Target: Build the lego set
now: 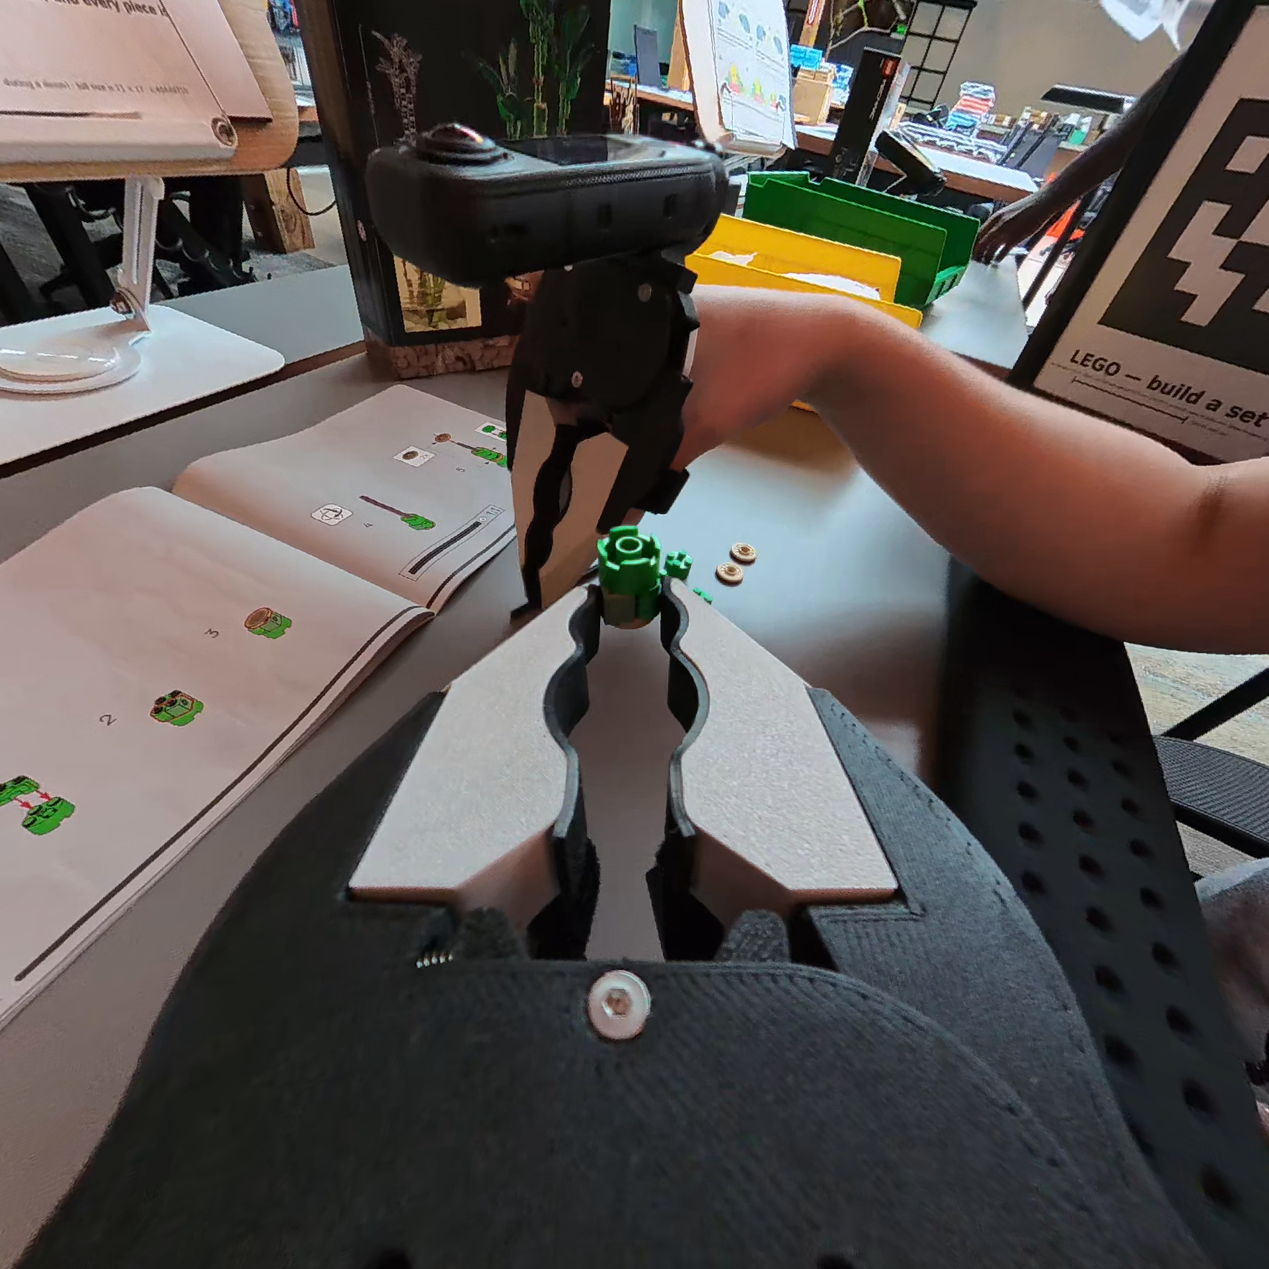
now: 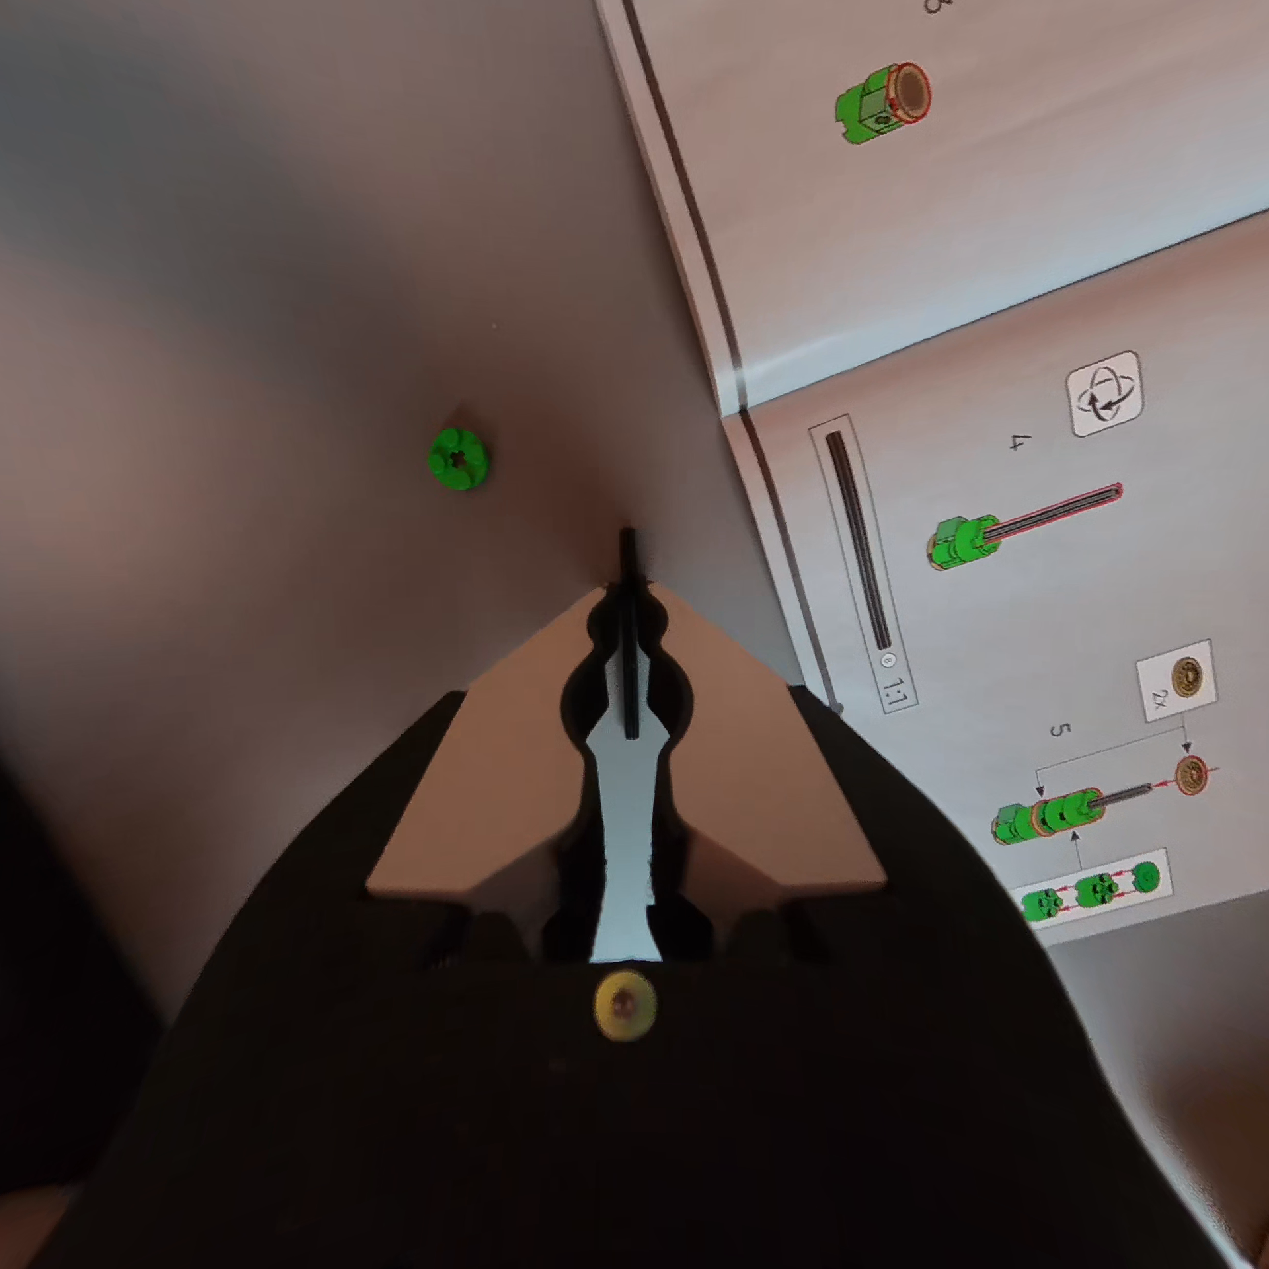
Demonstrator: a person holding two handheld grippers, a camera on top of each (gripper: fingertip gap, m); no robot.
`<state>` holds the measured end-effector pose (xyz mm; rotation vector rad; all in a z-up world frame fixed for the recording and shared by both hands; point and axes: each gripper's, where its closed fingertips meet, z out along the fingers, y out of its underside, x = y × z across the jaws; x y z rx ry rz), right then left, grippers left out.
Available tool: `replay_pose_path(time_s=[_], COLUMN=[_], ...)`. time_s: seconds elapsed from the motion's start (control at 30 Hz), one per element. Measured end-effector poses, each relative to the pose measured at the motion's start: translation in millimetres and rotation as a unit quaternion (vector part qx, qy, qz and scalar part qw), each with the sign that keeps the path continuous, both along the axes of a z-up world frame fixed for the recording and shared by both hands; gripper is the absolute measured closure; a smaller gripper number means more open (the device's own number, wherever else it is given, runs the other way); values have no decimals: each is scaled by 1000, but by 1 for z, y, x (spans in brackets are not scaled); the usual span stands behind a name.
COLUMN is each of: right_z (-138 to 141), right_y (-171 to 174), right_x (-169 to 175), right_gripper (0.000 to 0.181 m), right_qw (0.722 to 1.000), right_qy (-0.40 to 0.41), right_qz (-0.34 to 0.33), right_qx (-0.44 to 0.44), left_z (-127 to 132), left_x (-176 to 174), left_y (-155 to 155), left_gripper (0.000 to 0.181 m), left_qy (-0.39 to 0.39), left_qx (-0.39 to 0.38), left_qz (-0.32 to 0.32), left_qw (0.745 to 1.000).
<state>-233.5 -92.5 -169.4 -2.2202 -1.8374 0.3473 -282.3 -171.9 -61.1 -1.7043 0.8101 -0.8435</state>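
My left gripper (image 1: 628,597) is shut on a small green round lego assembly (image 1: 628,573) with a tan piece at its bottom, held above the grey table (image 1: 790,549). My right gripper (image 2: 626,590) is shut on a thin black axle (image 2: 628,632) that sticks out past its tips, pointing down at the table. In the left wrist view the right gripper (image 1: 549,590) stands just left of and behind the green assembly. A loose green round plate (image 2: 459,459) lies on the table left of the axle. Two tan round pieces (image 1: 736,562) and small green pieces (image 1: 678,564) lie behind the assembly.
The open instruction booklet (image 1: 226,618) lies at the left; it also shows in the right wrist view (image 2: 996,481). A yellow bin (image 1: 796,268), a green bin (image 1: 858,226) and the set's box (image 1: 426,206) stand behind. A sign board (image 1: 1167,240) leans at the right. A person's forearm (image 1: 996,494) crosses the table. My hands' fingertips stand some 15 cm from each other. The loose green round plate (image 2: 459,459) lies some 5 cm from my right tips, 10 cm from my left tips.
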Motion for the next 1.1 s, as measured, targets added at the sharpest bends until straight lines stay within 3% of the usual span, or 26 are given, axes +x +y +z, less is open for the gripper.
replay_pose_path(time_s=[0.1,0.2,0.23,0.3,0.37,0.43,0.6,0.77,1.1], right_z=[13,87,125,199,242,247,233,221,222], right_y=[1,-7,-18,-49,-74,-86,-105,-127,-117], right_x=[-3,-32,-41,-44,-36,-38,-63,-76,-66], right_gripper=[179,179,179,180,179,179,180,179,179], right_qw=[999,969,939,844,753,715,682,695,694], right_qy=[45,247,341,523,633,664,671,644,653], right_qz=[9,18,45,118,167,187,208,249,245], right_qx=[1,-9,-16,-30,-68,-116,-203,-202,-179], left_z=[9,25,29,34,35,38,40,42,44], left_x=[2,4,5,4,4,4,4,6,5], left_y=[-4,-12,-14,-16,-17,-18,-21,-25,-26], left_gripper=[166,166,166,166,166,166,166,166,166], left_qy=[-3,0,2,10,21,28,52,46,17], left_qx=[31,94,114,141,155,176,207,210,181], left_qz=[-5,-6,-6,2,5,7,13,2,-8], left_qw=[1000,996,993,990,988,984,977,977,983])
